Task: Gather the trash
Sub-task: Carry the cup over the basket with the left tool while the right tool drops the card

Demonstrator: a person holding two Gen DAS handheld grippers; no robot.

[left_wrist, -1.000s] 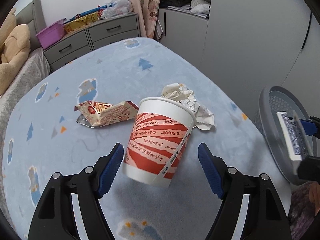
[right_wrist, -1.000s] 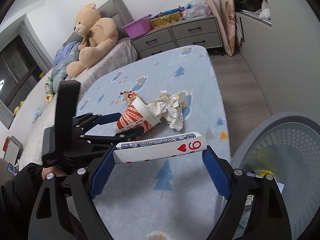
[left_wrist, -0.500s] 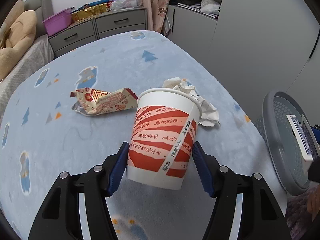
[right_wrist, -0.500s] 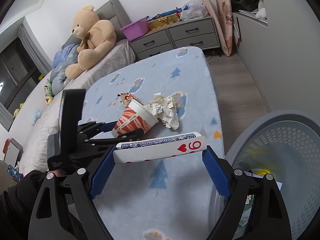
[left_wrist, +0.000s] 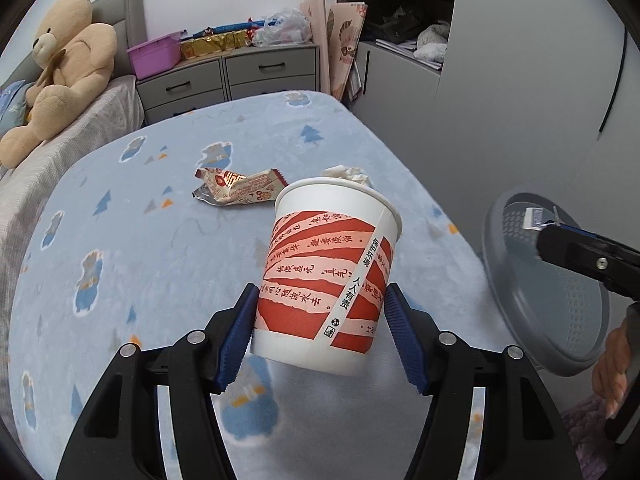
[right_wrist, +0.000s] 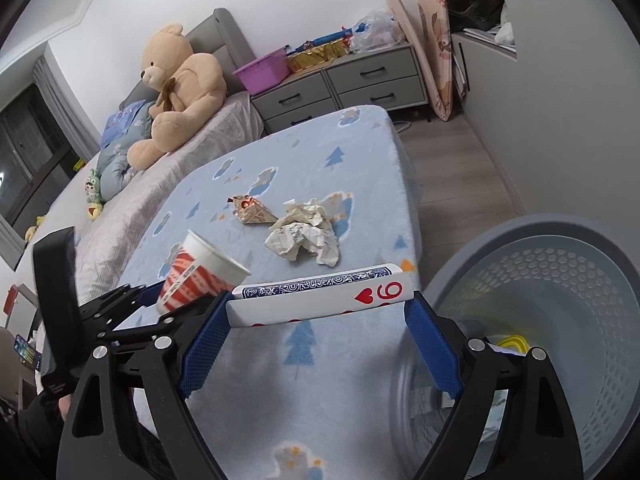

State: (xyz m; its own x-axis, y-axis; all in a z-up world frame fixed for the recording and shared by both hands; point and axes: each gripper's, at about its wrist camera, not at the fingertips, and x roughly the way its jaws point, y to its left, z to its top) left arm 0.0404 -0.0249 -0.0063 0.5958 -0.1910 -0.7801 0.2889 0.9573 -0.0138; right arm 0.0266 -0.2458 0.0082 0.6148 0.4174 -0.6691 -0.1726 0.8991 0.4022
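My left gripper (left_wrist: 320, 330) is shut on a red-and-white paper cup (left_wrist: 328, 272), held upright above the blue blanket; the cup also shows in the right wrist view (right_wrist: 200, 276). My right gripper (right_wrist: 320, 330) is shut on a playing card box (right_wrist: 320, 294) with a red 6 of hearts, beside the grey trash basket (right_wrist: 560, 320). A snack wrapper (left_wrist: 240, 188) and crumpled paper (right_wrist: 304, 232) lie on the blanket beyond the cup. The basket (left_wrist: 552, 300) stands off the bed's right edge, with the right gripper over its rim.
A teddy bear (right_wrist: 180, 88) sits at the bed's head. Grey drawers (left_wrist: 232, 76) with a purple tub and bags stand against the far wall. A grey wardrobe (left_wrist: 500, 80) lines the right side. The basket holds some yellow and white items.
My left gripper closed on the cup and lifted it off the blanket, drawing back. My right gripper moved the card box closer to the basket.
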